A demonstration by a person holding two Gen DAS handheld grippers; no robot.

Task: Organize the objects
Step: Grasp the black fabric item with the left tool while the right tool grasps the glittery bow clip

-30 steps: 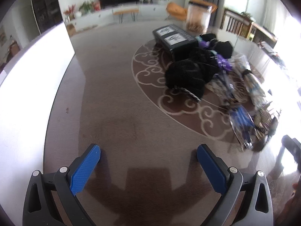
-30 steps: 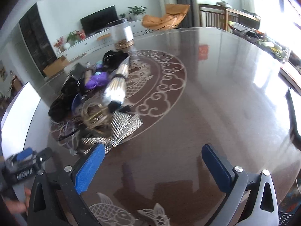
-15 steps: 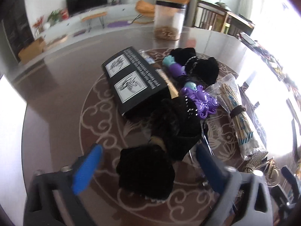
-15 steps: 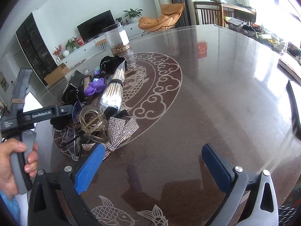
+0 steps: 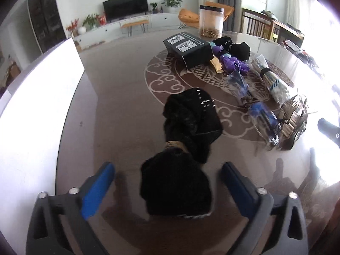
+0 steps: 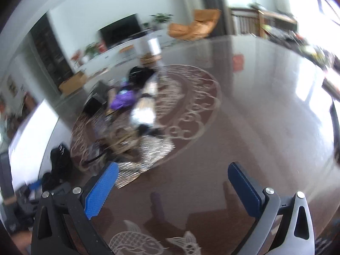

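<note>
A black fuzzy bundle [image 5: 180, 170], tied in the middle with a tan band, lies on the dark table between the open blue fingers of my left gripper [image 5: 167, 182]. The fingers stand apart from it on both sides. The same bundle shows small at the left of the blurred right wrist view [image 6: 60, 161]. My right gripper [image 6: 172, 187] is open and empty above bare table. A black box [image 5: 187, 48], purple items [image 5: 233, 62], a bundle of sticks [image 5: 274, 82], blue packets [image 5: 263, 119] and a sequined piece [image 6: 146, 157] lie in a loose pile.
A clear jar [image 5: 210, 23] with a black lid stands at the back of the table. A white board [image 5: 36, 110] runs along the table's left edge. A dark handle [image 5: 329, 129] pokes in at the right of the left wrist view.
My left gripper has pulled back toward the table's near left, and the black bundle has come along out of the pile, now lying apart from it. My right gripper is swinging; its view is blurred.
</note>
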